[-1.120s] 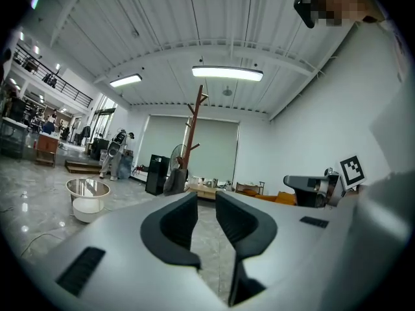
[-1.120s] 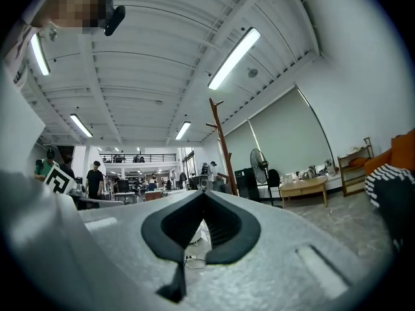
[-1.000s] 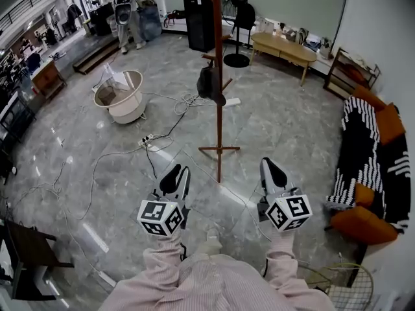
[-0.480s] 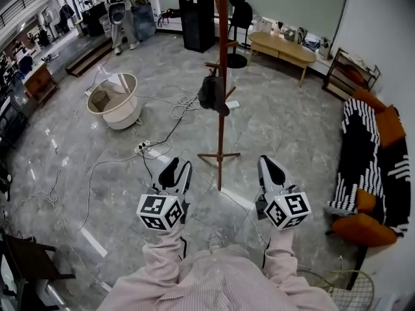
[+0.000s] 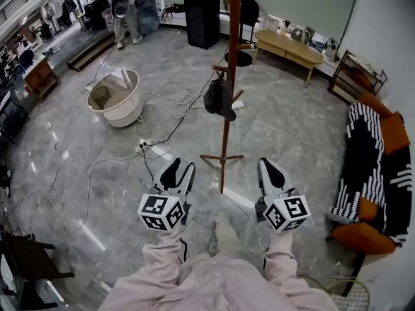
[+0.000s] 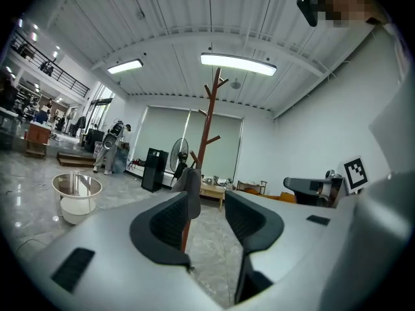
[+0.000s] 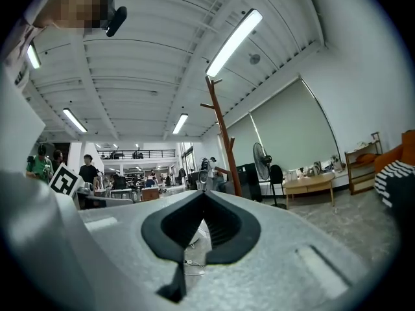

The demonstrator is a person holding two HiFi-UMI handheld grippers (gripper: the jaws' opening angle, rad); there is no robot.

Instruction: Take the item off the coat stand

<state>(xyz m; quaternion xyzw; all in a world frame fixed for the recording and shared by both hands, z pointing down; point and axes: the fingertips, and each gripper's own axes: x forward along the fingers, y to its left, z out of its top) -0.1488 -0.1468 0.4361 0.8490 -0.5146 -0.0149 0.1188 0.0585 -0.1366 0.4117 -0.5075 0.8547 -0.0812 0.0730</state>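
A tall brown wooden coat stand (image 5: 225,128) rises from the grey marble floor ahead of me. A dark bag-like item (image 5: 219,98) hangs from one of its lower pegs. Both grippers are held low in front of my body, well short of the stand. My left gripper (image 5: 176,169) points toward the stand's left side; its jaws are opening with nothing between them. In the left gripper view the stand (image 6: 205,125) and the hanging item (image 6: 192,181) show past the parted jaws of the left gripper (image 6: 211,199). My right gripper (image 5: 269,167) is shut and empty, and in its view the stand (image 7: 224,138) shows beyond it.
A white tub (image 5: 117,100) stands at the left, with cables (image 5: 155,145) trailing across the floor toward the stand. At the back are a black cabinet (image 5: 202,15) and a wooden table (image 5: 288,47). A striped sofa with orange cushions (image 5: 369,154) lines the right wall.
The stand has drawn a little nearer and drifted right in the head view. The left gripper's jaws have spread wider. The right gripper is as before.
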